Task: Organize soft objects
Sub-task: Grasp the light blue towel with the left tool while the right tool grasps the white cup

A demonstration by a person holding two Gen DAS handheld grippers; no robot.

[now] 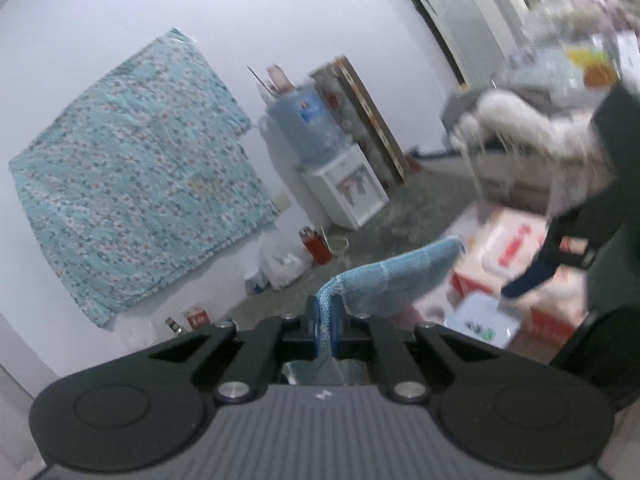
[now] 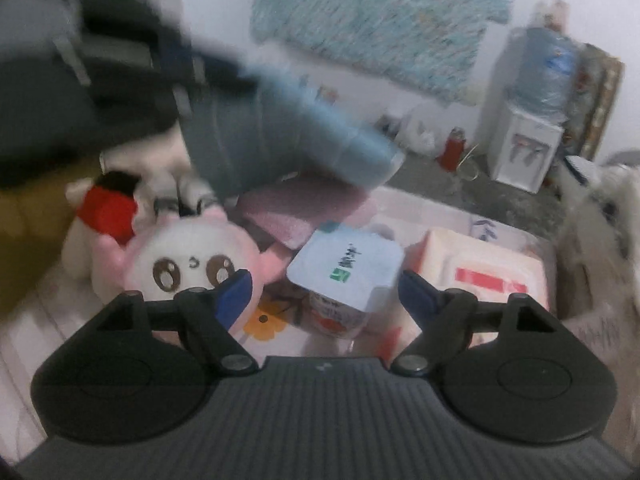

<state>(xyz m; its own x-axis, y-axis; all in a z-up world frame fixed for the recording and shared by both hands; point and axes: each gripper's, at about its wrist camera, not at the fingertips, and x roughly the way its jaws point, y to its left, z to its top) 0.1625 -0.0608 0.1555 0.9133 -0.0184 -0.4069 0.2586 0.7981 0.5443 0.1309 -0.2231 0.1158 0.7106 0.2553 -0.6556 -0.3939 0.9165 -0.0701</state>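
My left gripper (image 1: pixel 325 320) is shut on a light blue sock (image 1: pixel 394 278) and holds it in the air; the sock juts forward to the right. In the right wrist view the same sock (image 2: pixel 304 140) hangs blurred from the left gripper (image 2: pixel 192 76) at upper left. My right gripper (image 2: pixel 326 292) is open and empty, low over a table, with a blue-lidded tissue pack (image 2: pixel 348 268) between its fingers. A pink and white plush (image 2: pixel 188 264) lies at its left. A white furry plush (image 2: pixel 604 236) is at the right edge, and it also shows in the left wrist view (image 1: pixel 532 120).
A pink towel (image 2: pixel 304 208) and a red and white wipes pack (image 2: pixel 480 276) lie on the patterned table (image 2: pixel 440 208). A red and white plush (image 2: pixel 108 208) lies behind the pink one. A water dispenser (image 1: pixel 340 176), a red flask (image 1: pixel 316 244) and bags stand by the wall.
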